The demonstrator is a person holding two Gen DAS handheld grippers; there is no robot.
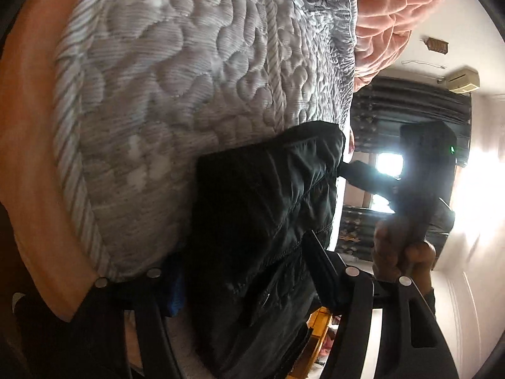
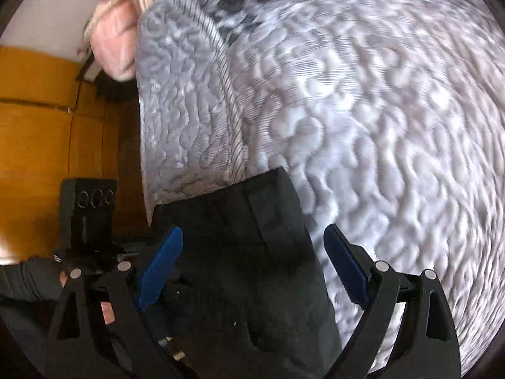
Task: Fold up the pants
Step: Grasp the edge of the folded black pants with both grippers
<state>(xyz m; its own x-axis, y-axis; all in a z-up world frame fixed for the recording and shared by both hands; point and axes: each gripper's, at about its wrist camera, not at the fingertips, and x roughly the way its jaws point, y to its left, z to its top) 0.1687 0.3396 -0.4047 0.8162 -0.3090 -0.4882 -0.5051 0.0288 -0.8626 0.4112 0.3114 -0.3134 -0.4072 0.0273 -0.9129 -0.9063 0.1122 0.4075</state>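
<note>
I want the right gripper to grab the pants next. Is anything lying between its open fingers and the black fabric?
Nothing visible does. The right gripper is open, its blue fingertips straddling the black pants on the grey quilted mattress, with no other object between.

Glossy black pants (image 1: 268,195); quilted mattress (image 1: 176,72).

Pants (image 2: 240,252) black, faint sheen, lying at mattress edge. Mattress (image 1: 176,79) grey-white, quilted squiggle pattern, corded striped piping along edge. Blanket (image 1: 388,9) pink, plush, at far corner of mattress. Right tongs (image 2: 252,268) black frame, blue pads. Wall panel (image 2: 34,126) orange-yellow.
</note>
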